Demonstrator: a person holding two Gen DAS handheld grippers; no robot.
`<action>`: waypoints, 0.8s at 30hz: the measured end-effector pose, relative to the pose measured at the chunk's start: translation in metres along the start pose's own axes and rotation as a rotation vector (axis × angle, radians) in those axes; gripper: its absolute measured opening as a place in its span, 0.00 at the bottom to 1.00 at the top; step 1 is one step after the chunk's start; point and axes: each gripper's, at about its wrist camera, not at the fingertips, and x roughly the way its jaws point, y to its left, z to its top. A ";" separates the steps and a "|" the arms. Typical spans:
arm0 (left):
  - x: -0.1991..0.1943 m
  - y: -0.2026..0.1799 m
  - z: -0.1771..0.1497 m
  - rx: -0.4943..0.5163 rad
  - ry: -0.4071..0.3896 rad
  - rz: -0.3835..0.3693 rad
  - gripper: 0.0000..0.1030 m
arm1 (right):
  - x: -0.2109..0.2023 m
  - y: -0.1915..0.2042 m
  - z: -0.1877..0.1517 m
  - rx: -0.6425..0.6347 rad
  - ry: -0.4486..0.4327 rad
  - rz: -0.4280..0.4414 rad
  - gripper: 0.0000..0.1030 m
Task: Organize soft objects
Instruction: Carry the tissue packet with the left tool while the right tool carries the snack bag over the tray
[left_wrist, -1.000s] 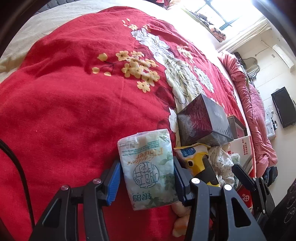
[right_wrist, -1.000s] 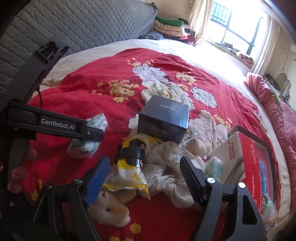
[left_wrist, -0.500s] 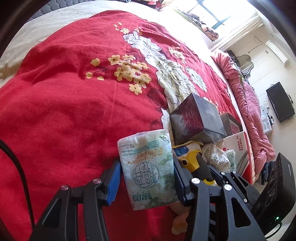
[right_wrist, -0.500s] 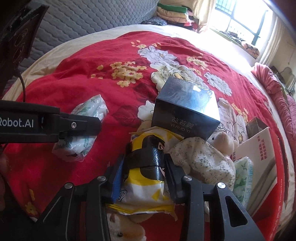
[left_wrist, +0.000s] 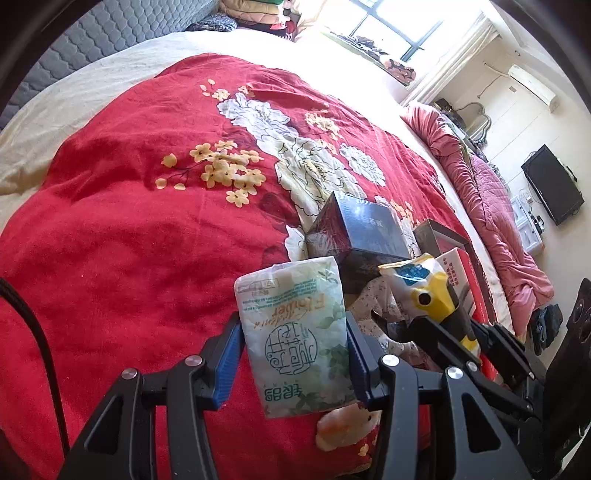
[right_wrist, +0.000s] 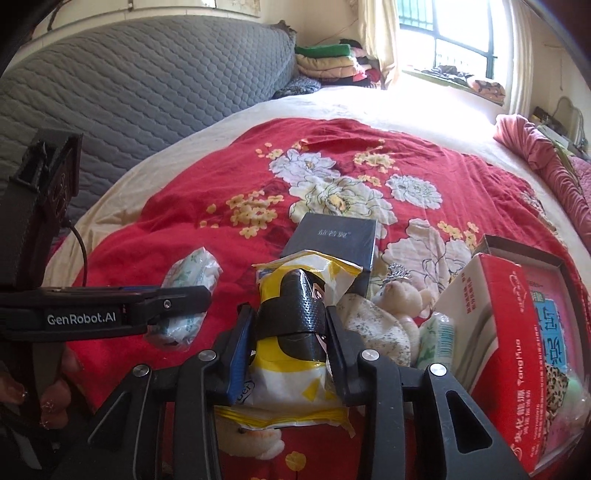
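While both of our hands are already loaded, we must look where the red box (right_wrist: 517, 354) lies from each of them. Our left gripper (left_wrist: 291, 354) holds the green tissue pack (left_wrist: 299, 336) between its fingers (left_wrist: 227, 354), at a middle width, and the pack stands with its long side pointing away from us, along the fingers. Our right gripper (right_wrist: 288, 343) has just been closing its fingers (right_wrist: 240, 350), and they are now narrow and pressing on the yellow bag (right_wrist: 291, 332) at its black band; the long side of the bag also runs along the fingers, its torn top pointing to the dark box (right_wrist: 336, 240).

The red box stands open at the right edge of the right wrist view, just beside the plush bear (right_wrist: 399, 299) and another tissue pack (right_wrist: 437, 339). If this box is the place for the soft things, as we think, the right hand is nearer to it, and the bag must travel to the right of the frame. The left hand is further, in the lower left of that view, so it would better wait. All things lie on the red blanket (left_wrist: 129, 240) of the bed.
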 end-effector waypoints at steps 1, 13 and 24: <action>-0.002 -0.005 -0.001 0.010 -0.003 0.004 0.49 | -0.005 -0.002 0.001 0.001 -0.011 -0.005 0.37; -0.033 -0.072 -0.014 0.157 -0.052 0.048 0.49 | -0.067 -0.035 0.005 0.069 -0.143 -0.025 0.37; -0.045 -0.123 -0.019 0.252 -0.065 0.067 0.49 | -0.108 -0.060 0.003 0.107 -0.216 -0.053 0.37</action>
